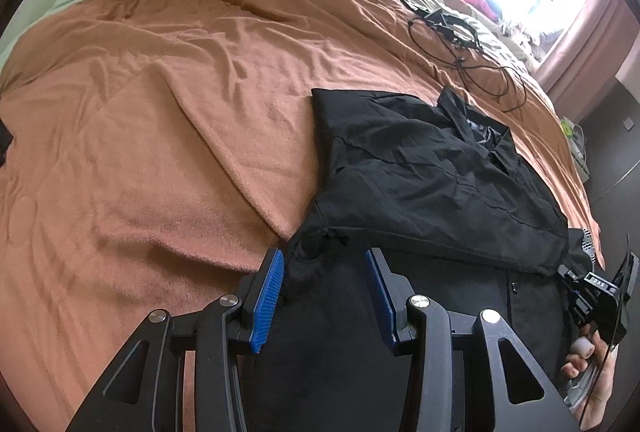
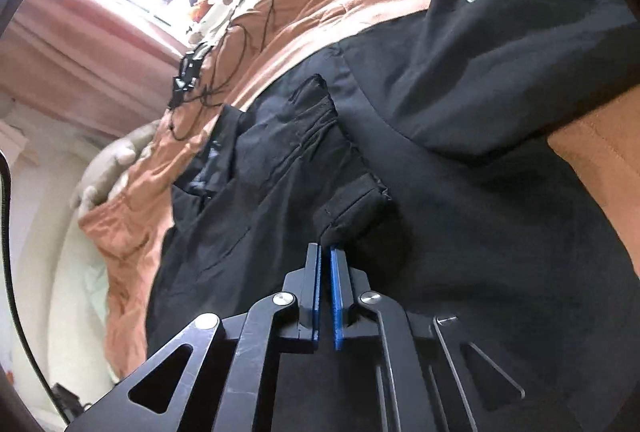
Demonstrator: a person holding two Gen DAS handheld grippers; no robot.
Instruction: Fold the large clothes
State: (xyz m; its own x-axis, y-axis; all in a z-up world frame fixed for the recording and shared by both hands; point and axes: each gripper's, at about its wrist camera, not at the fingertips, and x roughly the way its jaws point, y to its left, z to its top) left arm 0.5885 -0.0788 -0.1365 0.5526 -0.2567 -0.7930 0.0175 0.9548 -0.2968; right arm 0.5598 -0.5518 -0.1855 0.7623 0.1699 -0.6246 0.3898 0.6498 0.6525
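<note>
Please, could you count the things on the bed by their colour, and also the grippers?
Black: 2, the jacket and the cable tangle
Orange-brown: 1, the blanket
Grippers with blue pads: 2, the left gripper, jaws open, and the right gripper, jaws shut on the jacket's cuff
Total: 5
</note>
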